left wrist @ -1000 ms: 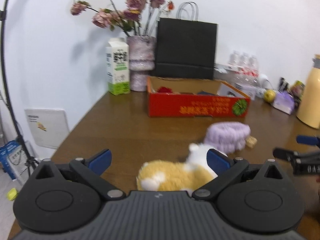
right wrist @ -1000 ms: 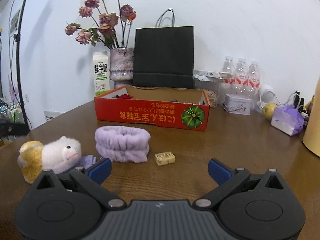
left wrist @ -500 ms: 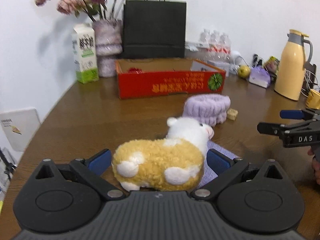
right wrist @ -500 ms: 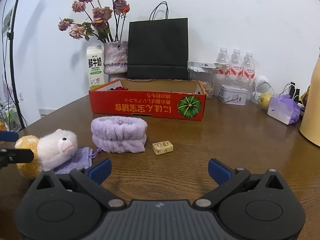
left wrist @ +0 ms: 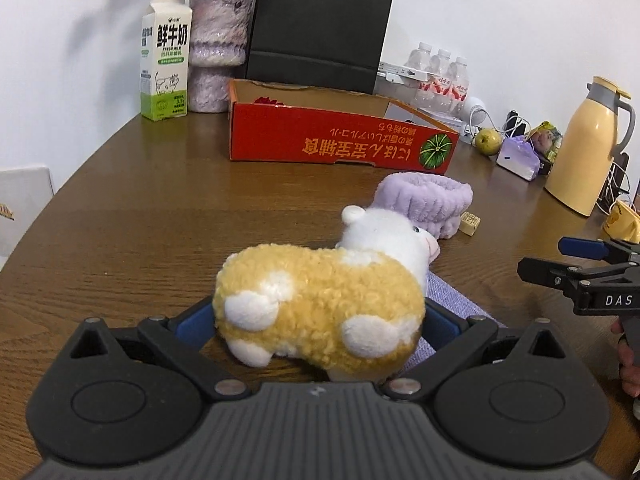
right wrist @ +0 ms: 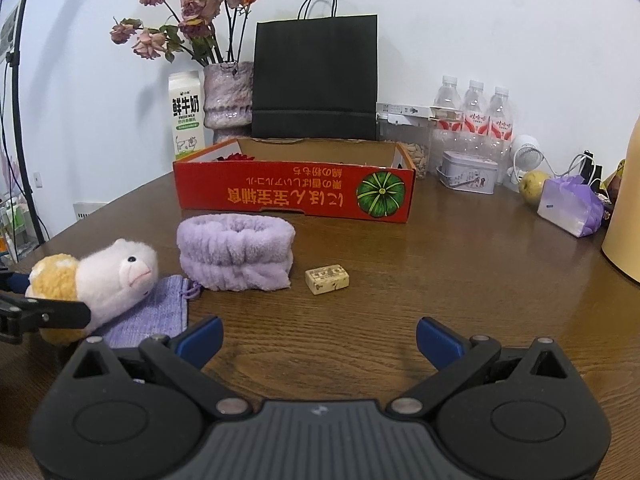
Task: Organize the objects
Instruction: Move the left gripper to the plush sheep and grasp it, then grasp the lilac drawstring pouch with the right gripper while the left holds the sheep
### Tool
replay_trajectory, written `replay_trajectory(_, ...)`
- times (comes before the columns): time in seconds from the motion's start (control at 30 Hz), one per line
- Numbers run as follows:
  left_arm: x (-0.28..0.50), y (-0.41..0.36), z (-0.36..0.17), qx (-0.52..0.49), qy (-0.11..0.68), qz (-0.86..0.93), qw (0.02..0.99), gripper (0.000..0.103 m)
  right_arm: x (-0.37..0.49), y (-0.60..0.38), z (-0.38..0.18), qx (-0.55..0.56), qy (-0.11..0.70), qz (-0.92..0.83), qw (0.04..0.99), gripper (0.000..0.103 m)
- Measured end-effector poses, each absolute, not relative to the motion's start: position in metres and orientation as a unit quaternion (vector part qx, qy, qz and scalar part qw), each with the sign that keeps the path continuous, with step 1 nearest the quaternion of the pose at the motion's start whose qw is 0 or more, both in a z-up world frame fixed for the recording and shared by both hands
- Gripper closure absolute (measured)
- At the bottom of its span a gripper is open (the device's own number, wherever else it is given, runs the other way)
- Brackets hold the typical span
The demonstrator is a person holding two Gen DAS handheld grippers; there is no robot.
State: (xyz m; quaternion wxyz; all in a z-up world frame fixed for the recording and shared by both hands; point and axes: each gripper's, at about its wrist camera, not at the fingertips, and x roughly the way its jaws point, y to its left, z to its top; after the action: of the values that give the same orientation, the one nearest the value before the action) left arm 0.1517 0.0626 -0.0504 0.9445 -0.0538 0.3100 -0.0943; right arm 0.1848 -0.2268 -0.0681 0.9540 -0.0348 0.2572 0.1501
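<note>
Yellow plush sheep [left wrist: 320, 300] sits gripped in the left claw [left wrist: 318, 322] (right claw [right wrist: 318, 340] wide, holding nothing).

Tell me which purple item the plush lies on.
The flat pouch, under the plush; the headband stands apart behind it, and the wrapped packet sits far right.

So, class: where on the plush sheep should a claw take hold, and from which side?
Grip the plush sheep across its round yellow body, coming from its rear end. It lies lengthwise, head pointing away, so the fingers fall on its two flanks, where the soft bulk gives. The left claw already straddles it that way.
</note>
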Motion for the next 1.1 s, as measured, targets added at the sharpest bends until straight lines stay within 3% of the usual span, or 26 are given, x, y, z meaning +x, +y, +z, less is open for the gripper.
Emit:
replay_trajectory(0.2,0.152,0.06,-0.052,-0.045,0.316,-0.065,0.945,0.0,0.184,-0.227,-0.068,-0.029,0.256,0.153,0.954,0.0)
replay_trajectory(0.4,0.138,0.065,-0.044,-0.07,0.271,-0.036,0.959,0.009,0.183,-0.227,-0.067,-0.027,0.253,0.157,0.954,0.0)
replay_trajectory(0.63,0.113,0.06,-0.031,-0.052,0.2,0.022,0.978,0.01,0.183,-0.228,-0.067,-0.028,0.248,0.156,0.956,0.0)
replay_trajectory(1.1,0.105,0.092,-0.029,-0.054,0.205,0.109,0.971,0.01,0.18,-0.215,-0.068,-0.051,0.252,0.163,0.952,0.0)
